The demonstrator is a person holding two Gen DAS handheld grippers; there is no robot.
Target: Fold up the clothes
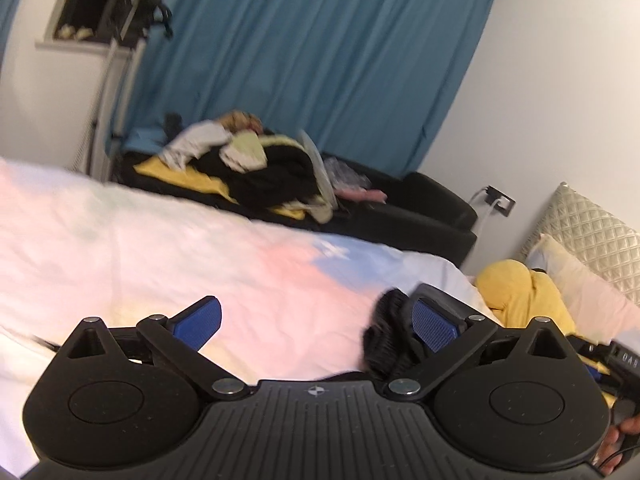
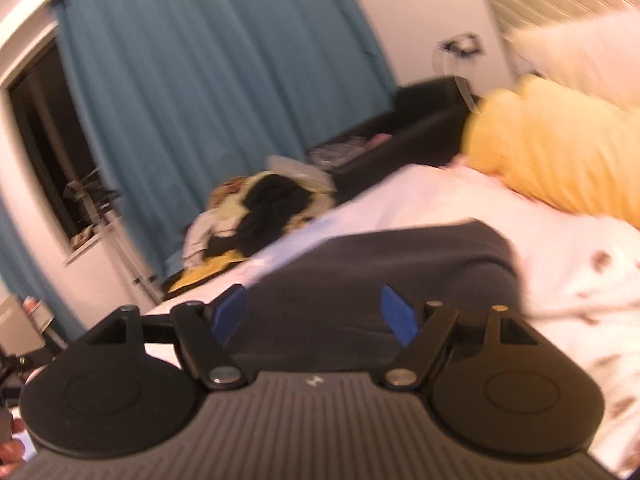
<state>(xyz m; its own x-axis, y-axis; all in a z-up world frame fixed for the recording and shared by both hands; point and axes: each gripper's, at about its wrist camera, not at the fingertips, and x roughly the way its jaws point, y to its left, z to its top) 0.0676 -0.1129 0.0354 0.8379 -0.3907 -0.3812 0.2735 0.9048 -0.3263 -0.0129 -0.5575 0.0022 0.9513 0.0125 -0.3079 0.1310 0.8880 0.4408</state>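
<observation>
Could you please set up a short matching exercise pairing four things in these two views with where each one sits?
Things:
1. Folded dark grey garment
2. Yellow pillow
3. Jumbled pile of black, yellow and white clothes
4. Teal curtain

Places:
A. Hanging against the far wall
B. On the black sofa beyond the bed
C. On the pastel bedspread, just ahead of the open right tool
D. At the head of the bed, below a white pillow

Pairs: 1-C, 2-D, 3-B, 4-A

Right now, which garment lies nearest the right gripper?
The dark grey folded garment on the bed, directly ahead of the open right gripper. The heap of clothes sits farther off on the black sofa.
</observation>
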